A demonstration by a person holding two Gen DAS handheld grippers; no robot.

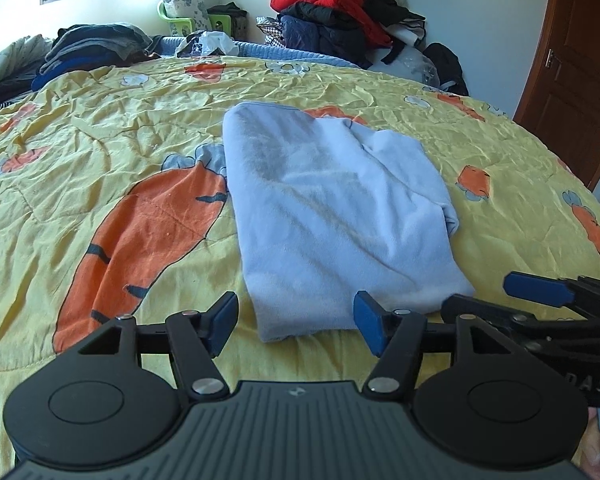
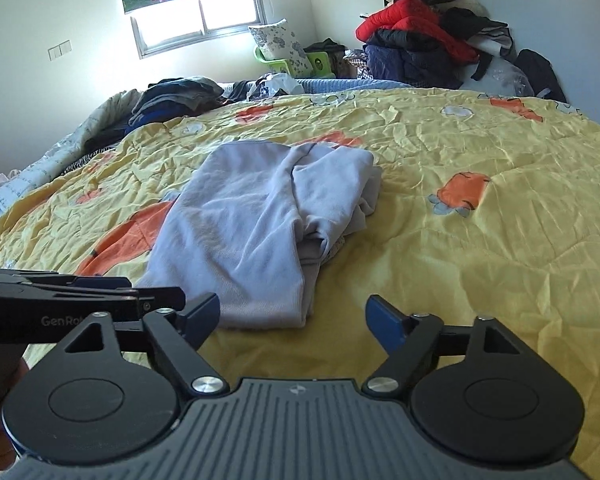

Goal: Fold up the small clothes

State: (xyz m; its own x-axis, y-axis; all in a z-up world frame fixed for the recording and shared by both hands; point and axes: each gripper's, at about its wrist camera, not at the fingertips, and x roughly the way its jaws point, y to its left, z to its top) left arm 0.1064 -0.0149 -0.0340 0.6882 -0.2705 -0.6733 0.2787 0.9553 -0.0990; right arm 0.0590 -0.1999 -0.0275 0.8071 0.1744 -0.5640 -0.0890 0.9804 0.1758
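A pale blue small garment [image 1: 332, 216] lies folded lengthwise on the yellow carrot-print quilt [image 1: 100, 128], with one part doubled over its right side. My left gripper [image 1: 296, 322] is open just above the garment's near hem, its blue pads [image 1: 366, 316] apart and pressing on nothing. In the right wrist view the same garment [image 2: 252, 224] reaches down to my right gripper [image 2: 294, 318], which stands wide open at the near right corner, holding nothing. The two grippers sit side by side: the right one [image 1: 540, 292] shows at the left view's edge, the left one [image 2: 100, 292] at the right view's edge.
A stack of dark folded clothes [image 1: 88, 48] lies at the quilt's far left. A heap of red and dark jackets [image 1: 340, 12] is piled in the far corner. A green chair with a pillow [image 2: 284, 52] stands under the window, and a brown door [image 1: 572, 80] is at the right.
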